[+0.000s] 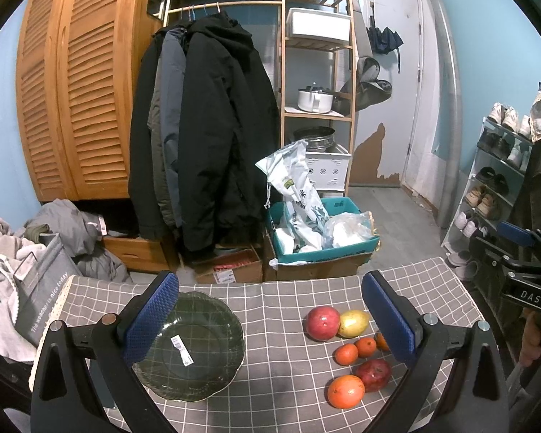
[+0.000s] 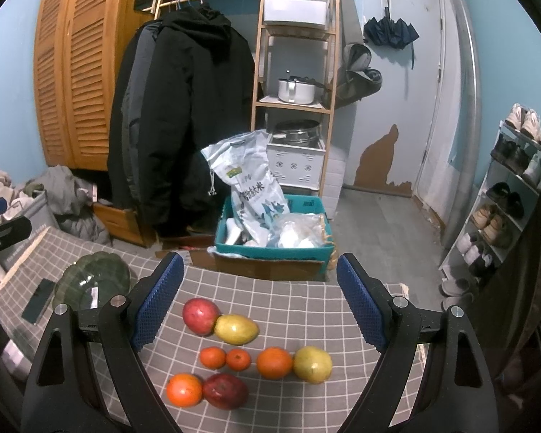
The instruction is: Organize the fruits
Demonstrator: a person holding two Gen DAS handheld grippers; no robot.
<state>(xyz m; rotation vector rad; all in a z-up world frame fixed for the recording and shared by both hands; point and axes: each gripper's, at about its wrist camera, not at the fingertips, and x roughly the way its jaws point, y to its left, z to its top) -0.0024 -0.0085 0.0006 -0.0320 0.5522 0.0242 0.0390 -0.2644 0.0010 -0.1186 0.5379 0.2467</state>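
Right wrist view: you are hovering both grippers, right gripper (image 2: 259, 306) and left gripper (image 1: 270, 310), jaws apart and empty, over untouched fruit; next, closing on the red apple (image 2: 201, 315) near the table's (image 2: 306, 296) middle, bound for the green plate (image 1: 194, 346).

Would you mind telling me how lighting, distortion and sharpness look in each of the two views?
Left wrist view: heavy fisheye bending of the wardrobe, black corners, a soft glint on the glass plate, fruit crisp, only faint shadows on the tablecloth. Right wrist view: same bowing along the pipe, even cool light, the mango sharp, the far shoes softer.
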